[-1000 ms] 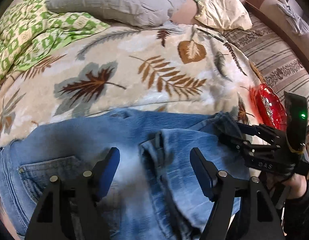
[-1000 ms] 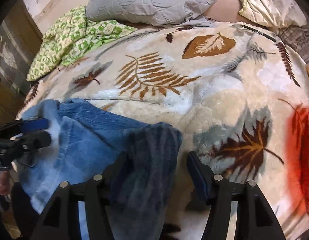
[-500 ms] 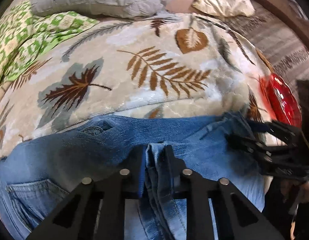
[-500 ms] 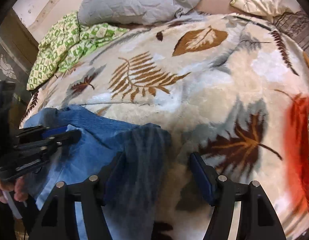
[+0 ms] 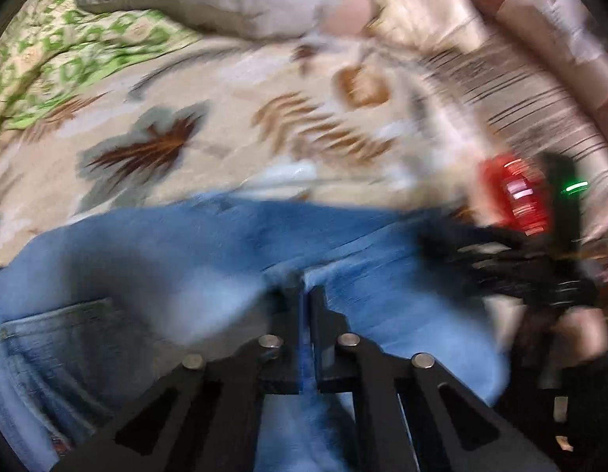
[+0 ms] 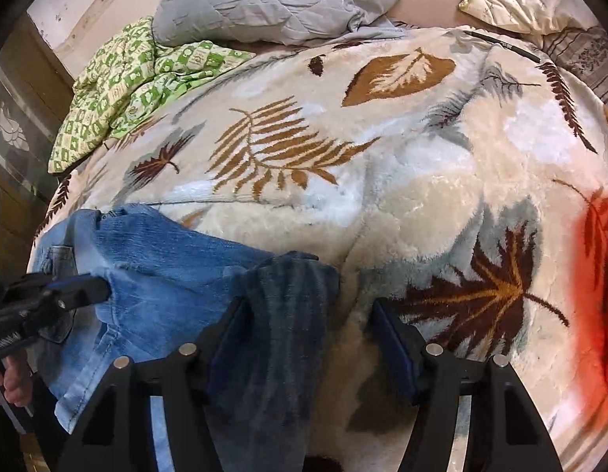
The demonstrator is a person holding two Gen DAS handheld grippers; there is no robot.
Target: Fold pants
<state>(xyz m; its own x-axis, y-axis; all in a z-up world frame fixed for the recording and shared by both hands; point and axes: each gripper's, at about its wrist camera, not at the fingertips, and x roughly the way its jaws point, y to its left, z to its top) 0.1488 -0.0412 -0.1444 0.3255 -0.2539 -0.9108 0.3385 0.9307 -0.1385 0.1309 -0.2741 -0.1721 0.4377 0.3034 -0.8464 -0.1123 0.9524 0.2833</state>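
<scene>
The pants (image 6: 166, 275), blue jeans, lie bunched at the near edge of the bed's leaf-print blanket (image 6: 402, 204), toward its left corner, with the rest of the blanket bare. The left gripper (image 5: 306, 299) is clamped tight on a ridge of denim near the middle of the garment; that view is smeared, so which seam it has is hard to say, possibly the crotch. The right gripper (image 6: 310, 314) stands open over the darker leg end, its left finger (image 6: 233, 326) against the cloth, its jaws closing with nothing pinched yet. No tidy fold shows; the folding looks barely begun, with the smoothing and every fold left.
</scene>
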